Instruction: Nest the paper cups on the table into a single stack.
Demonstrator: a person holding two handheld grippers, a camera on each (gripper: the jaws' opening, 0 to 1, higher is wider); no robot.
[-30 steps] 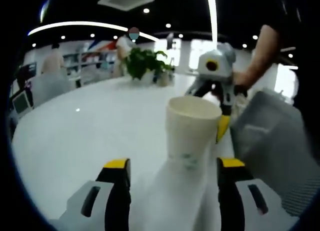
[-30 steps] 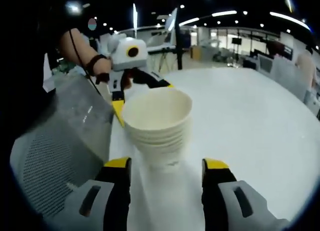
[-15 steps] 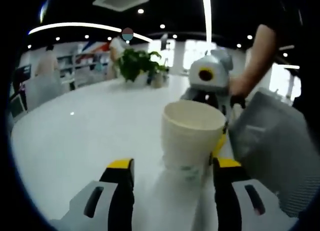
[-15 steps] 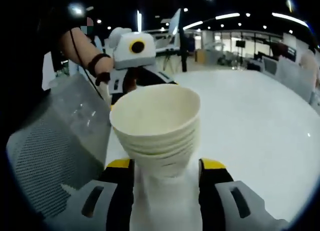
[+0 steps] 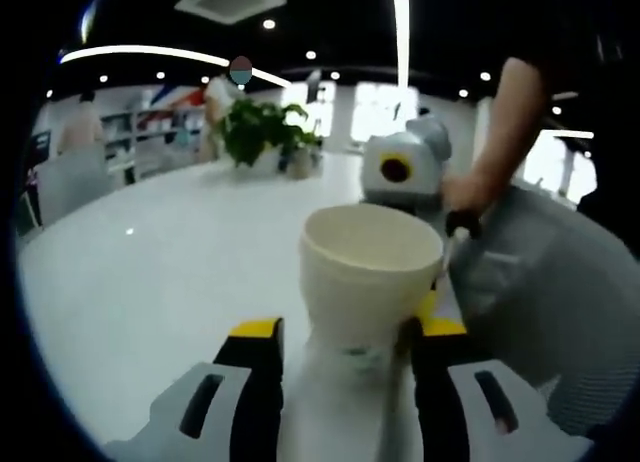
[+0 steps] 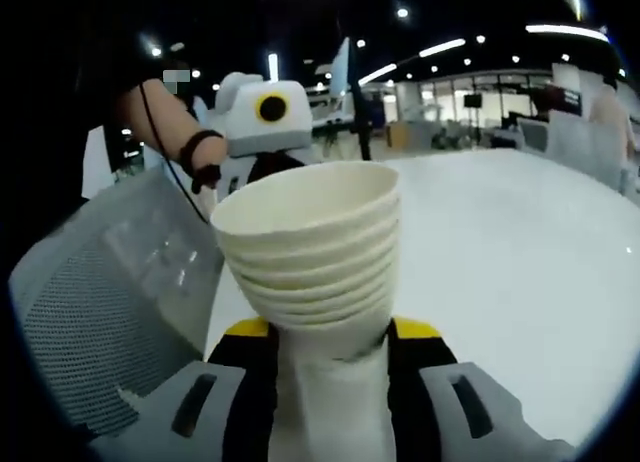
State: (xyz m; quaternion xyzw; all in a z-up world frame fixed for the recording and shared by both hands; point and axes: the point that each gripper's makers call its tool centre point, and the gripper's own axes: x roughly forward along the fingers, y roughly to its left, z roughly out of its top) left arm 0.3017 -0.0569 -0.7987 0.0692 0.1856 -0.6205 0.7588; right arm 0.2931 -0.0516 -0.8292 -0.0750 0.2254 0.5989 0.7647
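Right gripper view: a stack of nested cream paper cups (image 6: 310, 252) is seen clamped between the closed yellow-tipped jaws of the right gripper (image 6: 325, 332), held up above the glossy white worktop (image 6: 500, 242), with the left gripper (image 6: 262, 122) just behind it. In the left gripper view the same stack is framed by the left gripper (image 5: 340, 337), whose jaws stand apart on either side of it, though it cannot be told whether the right-hand jaw touches the wall. The step is judged best done if the stack is kept upright and is squeezed only lightly, so that the thin walls are not crushed and the rims are seated evenly.
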